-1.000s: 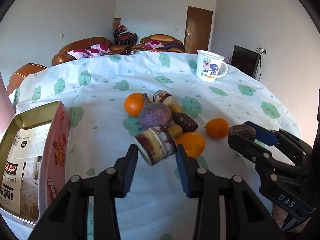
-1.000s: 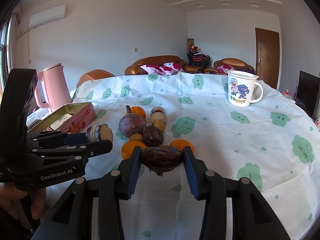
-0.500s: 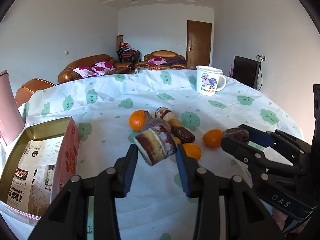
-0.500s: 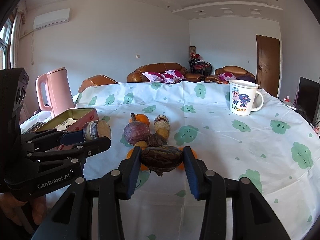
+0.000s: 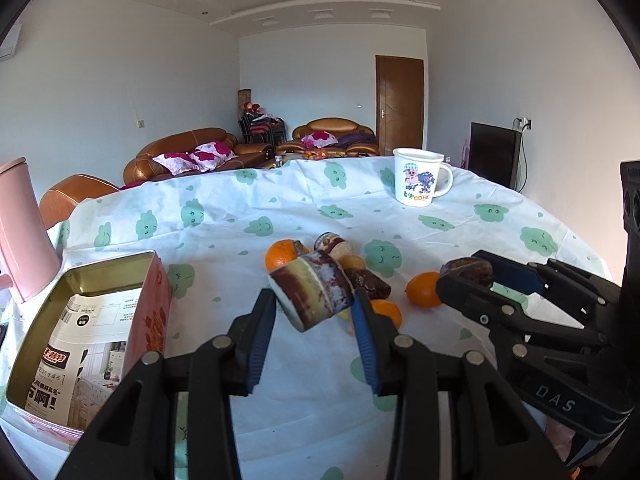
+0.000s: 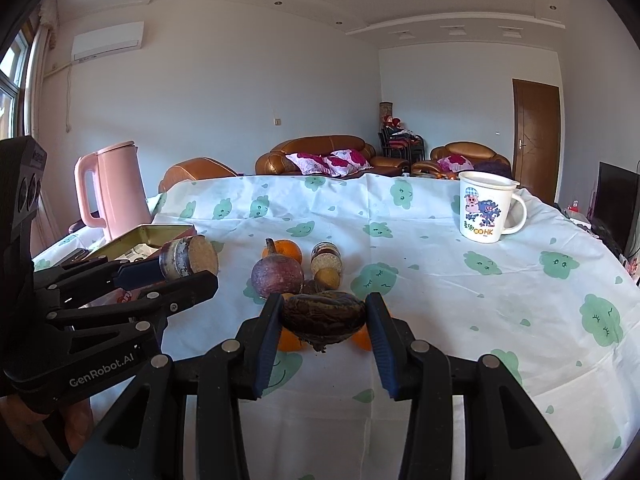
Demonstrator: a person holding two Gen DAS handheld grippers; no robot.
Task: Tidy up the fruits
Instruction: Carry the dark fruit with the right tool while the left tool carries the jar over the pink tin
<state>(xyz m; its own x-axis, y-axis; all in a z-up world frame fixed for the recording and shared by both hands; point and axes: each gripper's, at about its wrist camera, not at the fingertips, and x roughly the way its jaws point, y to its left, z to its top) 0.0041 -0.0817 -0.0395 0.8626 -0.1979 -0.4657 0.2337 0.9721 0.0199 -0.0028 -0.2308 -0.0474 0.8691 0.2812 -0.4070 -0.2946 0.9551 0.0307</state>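
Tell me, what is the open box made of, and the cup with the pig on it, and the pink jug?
The open box looks like metal tin: its inside walls shine gold, while the outside is printed pink and red. The cup seems to be glazed ceramic, white and glossy, though it could be plastic. The pink jug looks like smooth matte plastic, with a soft, even sheen.

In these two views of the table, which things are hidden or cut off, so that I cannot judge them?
- Oranges in the right wrist view: mostly behind the dark fruit held in the right tool.
- Tin box in the right wrist view: its inside is blocked by the left tool.
- Pink kettle in the left wrist view: cut by the left edge.
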